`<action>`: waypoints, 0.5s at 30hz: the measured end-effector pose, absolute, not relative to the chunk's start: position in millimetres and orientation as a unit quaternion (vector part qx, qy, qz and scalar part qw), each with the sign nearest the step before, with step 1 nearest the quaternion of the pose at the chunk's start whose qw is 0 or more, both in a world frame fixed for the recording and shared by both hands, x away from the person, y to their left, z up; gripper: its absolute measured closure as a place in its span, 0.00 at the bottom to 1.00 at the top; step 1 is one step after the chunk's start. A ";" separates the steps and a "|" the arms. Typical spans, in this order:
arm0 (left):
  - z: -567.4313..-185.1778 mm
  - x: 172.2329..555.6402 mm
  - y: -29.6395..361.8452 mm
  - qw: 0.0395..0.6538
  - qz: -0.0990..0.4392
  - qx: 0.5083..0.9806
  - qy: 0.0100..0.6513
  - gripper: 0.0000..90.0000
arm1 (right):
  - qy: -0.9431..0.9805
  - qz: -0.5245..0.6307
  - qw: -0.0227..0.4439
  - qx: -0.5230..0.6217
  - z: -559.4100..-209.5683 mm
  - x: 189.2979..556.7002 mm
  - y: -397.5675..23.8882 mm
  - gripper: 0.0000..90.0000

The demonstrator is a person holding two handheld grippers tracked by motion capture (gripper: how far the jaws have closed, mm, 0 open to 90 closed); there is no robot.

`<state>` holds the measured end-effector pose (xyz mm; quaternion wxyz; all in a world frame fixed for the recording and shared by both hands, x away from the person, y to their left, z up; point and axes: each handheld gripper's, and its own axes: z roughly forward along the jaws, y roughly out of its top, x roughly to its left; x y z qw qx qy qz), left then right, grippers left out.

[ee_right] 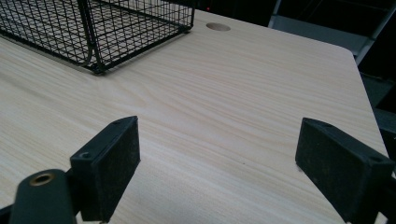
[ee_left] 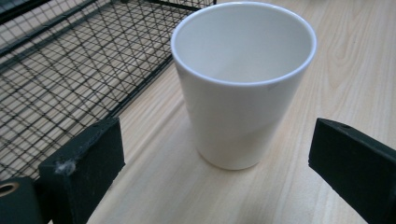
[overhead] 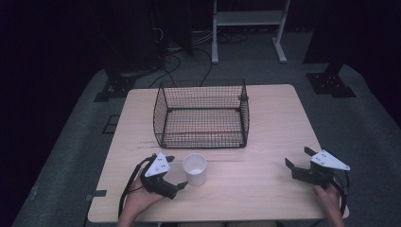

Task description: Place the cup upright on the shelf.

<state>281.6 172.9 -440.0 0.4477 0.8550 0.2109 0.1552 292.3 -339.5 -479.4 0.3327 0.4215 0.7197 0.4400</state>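
Observation:
A white cup point(overhead: 195, 169) stands upright and empty on the wooden table point(overhead: 265, 127), just in front of a black wire basket point(overhead: 202, 115). My left gripper point(overhead: 175, 171) is open at the cup's left side. In the left gripper view the cup point(ee_left: 243, 84) sits between and just beyond the two black jaws, which do not touch it. My left gripper point(ee_left: 217, 161) holds nothing. My right gripper point(overhead: 297, 158) is open near the table's right front edge, far from the cup. In the right gripper view my right gripper point(ee_right: 219, 156) has only bare wood between its jaws.
The basket point(ee_right: 93, 28) is empty and stands at the table's middle back. A round cable hole point(ee_right: 218, 26) lies in the tabletop near the far edge. Beyond the table are a white shelf frame point(overhead: 248, 28), cables on the floor, and black stand bases point(overhead: 329, 82).

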 end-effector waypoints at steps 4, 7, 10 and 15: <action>-440.2 283.4 166.8 0.441 0.154 0.860 0.207 0.03 | 0.720 0.441 0.333 0.421 -479.3 292.3 -339.5 0.15; -441.1 285.1 164.4 0.438 0.152 0.862 0.206 0.03 | 0.719 0.441 0.334 0.420 -479.2 292.3 -339.6 0.15; -442.5 287.0 161.0 0.433 0.150 0.865 0.204 0.03 | 0.719 0.442 0.334 0.420 -479.1 292.2 -339.7 0.14; -443.7 292.0 152.5 0.422 0.142 0.873 0.198 0.03 | 0.719 0.442 0.334 0.419 -478.9 292.1 -339.6 0.15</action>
